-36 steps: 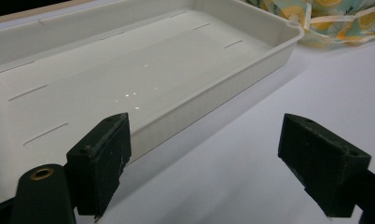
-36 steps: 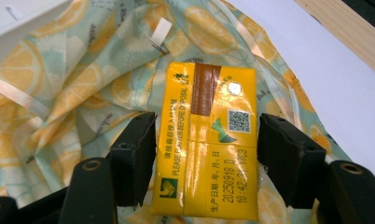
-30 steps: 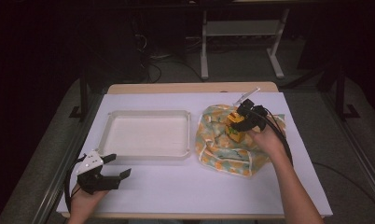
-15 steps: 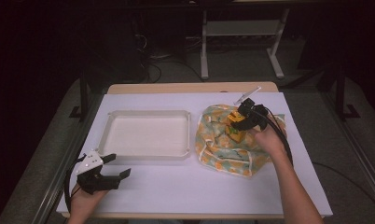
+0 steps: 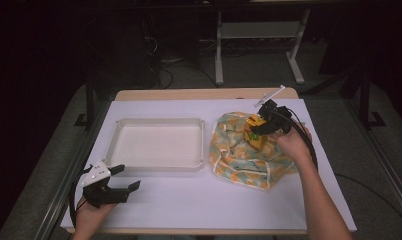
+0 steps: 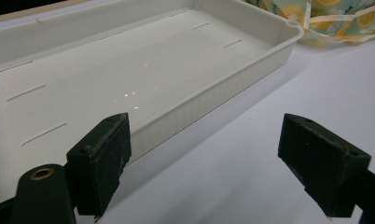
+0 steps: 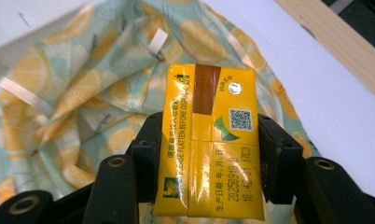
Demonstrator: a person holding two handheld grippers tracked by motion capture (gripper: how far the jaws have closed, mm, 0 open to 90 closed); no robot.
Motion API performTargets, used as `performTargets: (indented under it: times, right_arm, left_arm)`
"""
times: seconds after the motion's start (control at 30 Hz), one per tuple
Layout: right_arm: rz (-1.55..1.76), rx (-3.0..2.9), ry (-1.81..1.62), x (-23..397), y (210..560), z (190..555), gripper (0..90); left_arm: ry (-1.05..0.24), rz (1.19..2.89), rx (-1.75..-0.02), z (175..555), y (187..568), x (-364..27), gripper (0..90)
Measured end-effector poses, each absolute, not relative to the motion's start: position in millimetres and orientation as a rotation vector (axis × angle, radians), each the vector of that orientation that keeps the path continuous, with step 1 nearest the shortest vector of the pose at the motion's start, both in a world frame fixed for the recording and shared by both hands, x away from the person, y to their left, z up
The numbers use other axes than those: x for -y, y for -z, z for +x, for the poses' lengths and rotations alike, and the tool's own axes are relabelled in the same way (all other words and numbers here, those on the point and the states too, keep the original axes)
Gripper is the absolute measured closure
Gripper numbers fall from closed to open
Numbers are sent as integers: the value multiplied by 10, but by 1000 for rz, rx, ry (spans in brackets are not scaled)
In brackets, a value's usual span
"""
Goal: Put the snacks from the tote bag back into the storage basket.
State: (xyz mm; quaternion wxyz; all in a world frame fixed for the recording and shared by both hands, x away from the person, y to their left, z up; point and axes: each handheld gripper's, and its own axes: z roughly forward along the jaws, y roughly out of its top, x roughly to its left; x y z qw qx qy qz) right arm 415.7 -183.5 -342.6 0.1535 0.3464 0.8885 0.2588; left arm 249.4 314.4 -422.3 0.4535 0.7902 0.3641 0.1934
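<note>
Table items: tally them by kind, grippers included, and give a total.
White tray: 1
Lemon-print cloth bag: 1
Yellow drink carton: 1, clamped in the right gripper
Grippers: 2, counting the open left gripper
Total: 5

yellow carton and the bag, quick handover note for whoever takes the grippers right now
Right gripper: jaws have just closed on the yellow carton, held over the lemon-print bag.
Left gripper: open, empty, near the table's front left, in front of the white tray.
Done: carton gripped at the bag.
Left: probably carry it to the tray, which holds nothing yet; further items in the bag cannot be made out.
</note>
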Motion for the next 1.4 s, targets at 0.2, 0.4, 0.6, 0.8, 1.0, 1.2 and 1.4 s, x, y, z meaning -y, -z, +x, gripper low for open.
performTargets:
  times: [0.2,0.4,0.6,0.8,1.0,1.2,1.4]
  right_arm:
    - [969,-2550,-754,1838,3246,4142,496]
    - [943,-2557,-776,1834,3102,4128,496]
    - [925,-2566,-806,1829,3016,4109,496]
    - [869,-2584,-823,1772,2952,4080,497]
    - [826,-2610,-845,1690,2902,4059,497]
    - [790,-2632,-853,1628,2872,4048,497]
    - [762,-2650,-869,1558,2863,4029,497]
  left_arm:
    - [-480,1949,-897,2492,4221,-3143,167]
    - [-480,1947,-899,2493,4220,-3148,167]
    - [-480,1946,-898,2492,4219,-3148,167]
    - [-479,1946,-901,2492,4222,-3144,167]
    - [-479,1949,-903,2495,4222,-3156,167]
    - [-479,1948,-904,2496,4222,-3156,167]
    - [-479,1948,-906,2497,4222,-3157,166]
